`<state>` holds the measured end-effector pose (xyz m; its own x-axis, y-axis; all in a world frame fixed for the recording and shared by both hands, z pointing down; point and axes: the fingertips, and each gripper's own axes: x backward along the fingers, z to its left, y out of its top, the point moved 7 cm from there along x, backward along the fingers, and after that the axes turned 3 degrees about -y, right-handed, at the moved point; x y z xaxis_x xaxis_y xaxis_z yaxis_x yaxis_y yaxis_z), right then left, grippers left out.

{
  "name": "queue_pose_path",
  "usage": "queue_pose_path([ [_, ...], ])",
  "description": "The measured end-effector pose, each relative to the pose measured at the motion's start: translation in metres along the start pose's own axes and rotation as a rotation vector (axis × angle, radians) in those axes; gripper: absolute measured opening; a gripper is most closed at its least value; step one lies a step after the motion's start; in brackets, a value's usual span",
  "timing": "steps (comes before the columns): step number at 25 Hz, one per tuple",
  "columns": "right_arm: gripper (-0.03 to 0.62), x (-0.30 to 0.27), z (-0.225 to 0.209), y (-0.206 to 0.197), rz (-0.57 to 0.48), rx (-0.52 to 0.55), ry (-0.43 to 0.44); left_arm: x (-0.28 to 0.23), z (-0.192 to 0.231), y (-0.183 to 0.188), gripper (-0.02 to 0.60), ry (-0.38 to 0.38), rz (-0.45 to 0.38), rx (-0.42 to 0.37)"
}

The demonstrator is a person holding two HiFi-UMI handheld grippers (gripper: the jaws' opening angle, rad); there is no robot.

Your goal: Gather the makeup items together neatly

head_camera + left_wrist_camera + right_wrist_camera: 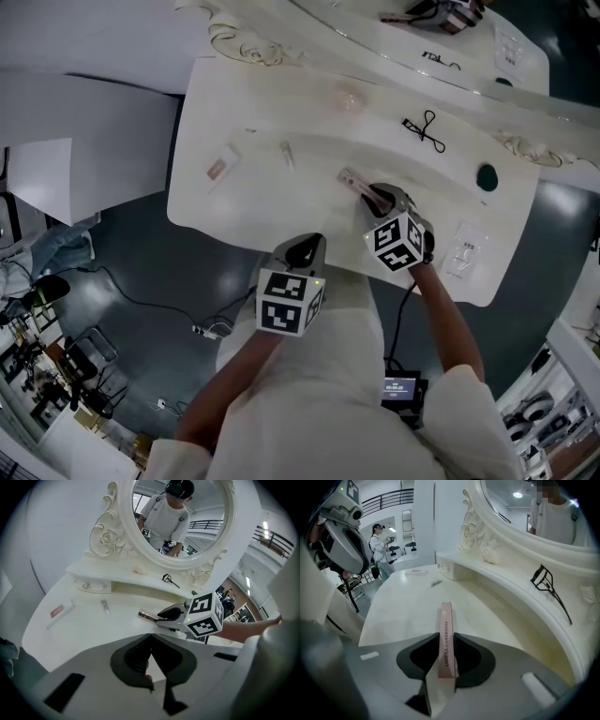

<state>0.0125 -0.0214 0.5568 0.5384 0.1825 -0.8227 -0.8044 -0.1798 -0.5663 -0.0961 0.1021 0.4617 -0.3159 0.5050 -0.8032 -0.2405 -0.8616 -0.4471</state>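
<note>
Makeup items lie scattered over the white curved-front bench (244, 211), so the gathering looks barely begun. The slim pink rectangular box (351, 177) sits near the middle of the bench, its near end clamped between the pads of the right hand-held gripper (447, 641); whether it is lifted or rests on the surface I cannot tell. The left hand-held gripper (150, 636) hangs over the front edge, jaws together with nothing between them. Left to collect, by my reading, are the flat white packet with a red label (221, 169) near the left end, the small clear tube (287, 152) between that packet and the box, the clear plastic sachet (466, 249) by the right front edge, and the dark green round piece (487, 176) at the right. The black wire eyelash curler (424, 129) and the pale pink puff (349, 97) lie well apart on the raised shelf (384, 108) below the oval white-framed mirror (125, 527). The bare stretch between tube and box offers open room for a gathering spot; the packet and sachet lie close to edges and could slide off if pushed outward; the shelf step bounds any reach at the back.
</note>
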Motion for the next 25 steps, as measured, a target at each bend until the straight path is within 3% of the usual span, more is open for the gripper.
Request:
queue_pose_path([
  [25, 0.091, 0.047, 0.009, -0.006, -0.037, -0.236, -0.098, 0.019, 0.003, 0.003, 0.009, -0.057, 0.010, -0.065],
])
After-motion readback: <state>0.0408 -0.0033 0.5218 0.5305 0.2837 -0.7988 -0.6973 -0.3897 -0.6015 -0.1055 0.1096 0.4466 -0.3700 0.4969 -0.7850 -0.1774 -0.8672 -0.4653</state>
